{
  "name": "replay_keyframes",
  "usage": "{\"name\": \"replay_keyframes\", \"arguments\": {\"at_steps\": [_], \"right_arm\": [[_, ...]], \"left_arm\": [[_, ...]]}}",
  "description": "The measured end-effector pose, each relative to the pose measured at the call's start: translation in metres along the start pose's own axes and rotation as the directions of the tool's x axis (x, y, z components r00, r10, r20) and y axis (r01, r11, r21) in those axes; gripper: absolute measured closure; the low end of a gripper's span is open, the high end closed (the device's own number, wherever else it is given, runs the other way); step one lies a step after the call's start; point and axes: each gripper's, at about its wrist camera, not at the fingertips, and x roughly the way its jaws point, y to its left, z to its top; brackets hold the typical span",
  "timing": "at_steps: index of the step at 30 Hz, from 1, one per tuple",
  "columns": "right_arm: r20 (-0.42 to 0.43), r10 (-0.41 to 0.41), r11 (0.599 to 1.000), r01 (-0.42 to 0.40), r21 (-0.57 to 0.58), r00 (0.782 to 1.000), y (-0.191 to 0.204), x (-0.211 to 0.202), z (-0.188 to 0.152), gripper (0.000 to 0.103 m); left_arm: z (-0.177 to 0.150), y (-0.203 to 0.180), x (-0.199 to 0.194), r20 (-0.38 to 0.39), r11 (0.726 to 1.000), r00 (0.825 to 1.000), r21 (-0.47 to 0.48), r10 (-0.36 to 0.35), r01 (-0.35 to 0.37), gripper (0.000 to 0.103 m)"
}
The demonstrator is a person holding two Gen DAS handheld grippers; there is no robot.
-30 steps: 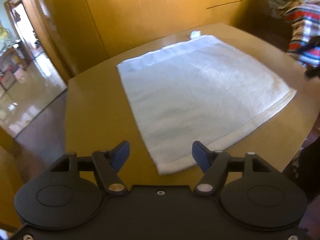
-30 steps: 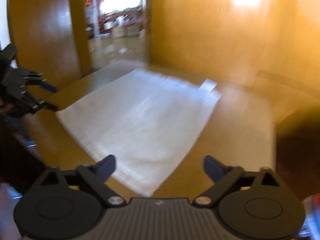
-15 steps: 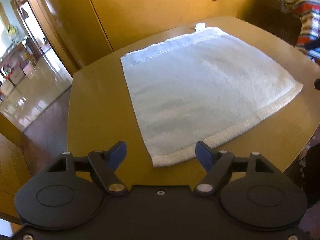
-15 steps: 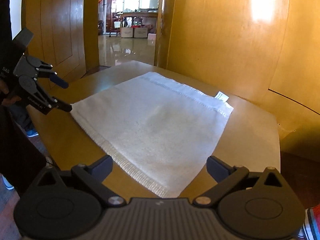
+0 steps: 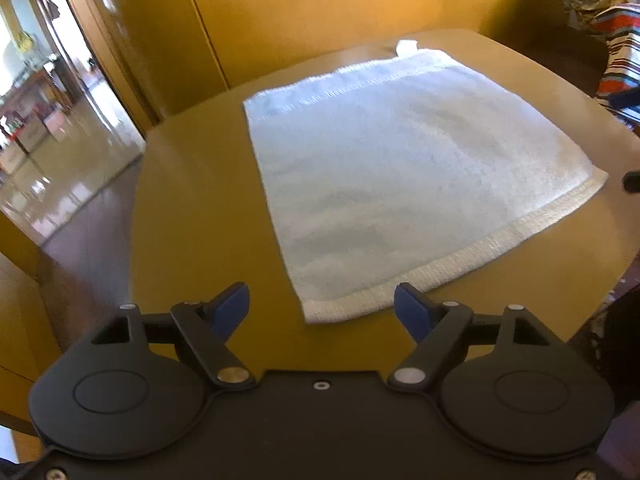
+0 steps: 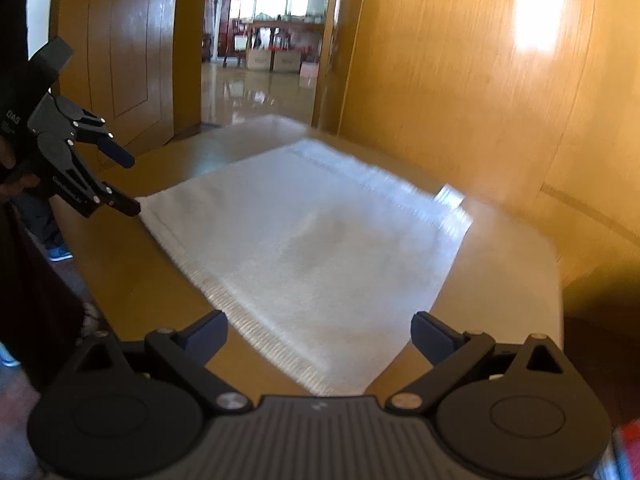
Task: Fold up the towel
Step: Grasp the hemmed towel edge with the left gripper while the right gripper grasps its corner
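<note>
A white towel [image 5: 400,168] lies flat and unfolded on a wooden table [image 5: 200,220], with a small label [image 5: 406,45] at its far corner. My left gripper [image 5: 322,306] is open, just above the table, and the towel's near left corner lies between its blue-tipped fingers. In the right wrist view the towel [image 6: 320,248] spreads ahead. My right gripper [image 6: 318,330] is open over the towel's near right corner. The left gripper [image 6: 130,184] shows there at the towel's left corner, open and held by a hand.
Wood-panelled walls stand close behind the table [image 6: 500,280]. An open doorway [image 6: 272,40] leads to a shiny floor. A striped cloth [image 5: 620,40] lies beyond the table's right side. The person's dark clothing [image 6: 24,280] fills the left edge.
Both grippers stay open. The right gripper has swung and shifted slightly at the towel's near right corner. The left gripper has barely moved at its corner.
</note>
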Motion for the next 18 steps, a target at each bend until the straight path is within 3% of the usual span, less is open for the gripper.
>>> {"name": "replay_keyframes", "arguments": {"at_steps": [1,3,5,6,10,18], "right_arm": [[-0.007,0.006,1.0,-0.006,-0.007,1.0,0.0,0.001,0.0,0.005],[-0.022,0.017,1.0,-0.017,-0.02,1.0,0.0,0.004,0.001,0.018],[-0.041,0.035,0.997,-0.038,-0.064,0.999,0.001,0.006,0.001,0.058],[-0.066,0.041,0.994,-0.047,-0.096,0.997,0.001,0.01,0.0,0.063],[-0.121,0.061,0.99,-0.076,-0.122,0.991,-0.001,0.016,-0.005,0.065],[-0.162,0.066,0.986,-0.089,-0.139,0.985,-0.007,0.022,-0.011,0.065]], "left_arm": [[0.0,-0.002,0.0,-0.001,1.0,1.0,0.026,-0.012,0.012,0.022],[0.0,-0.005,-0.002,0.001,0.998,1.0,0.063,-0.025,0.025,0.022],[-0.001,-0.009,-0.003,0.003,0.994,0.999,0.107,-0.039,0.038,0.022],[-0.002,-0.01,-0.004,0.003,0.99,0.999,0.134,-0.048,0.047,0.022],[-0.005,-0.012,-0.001,-0.004,0.973,0.999,0.227,-0.046,0.046,0.023],[-0.004,-0.011,0.006,-0.026,0.943,0.997,0.325,-0.072,0.076,0.024]]}}
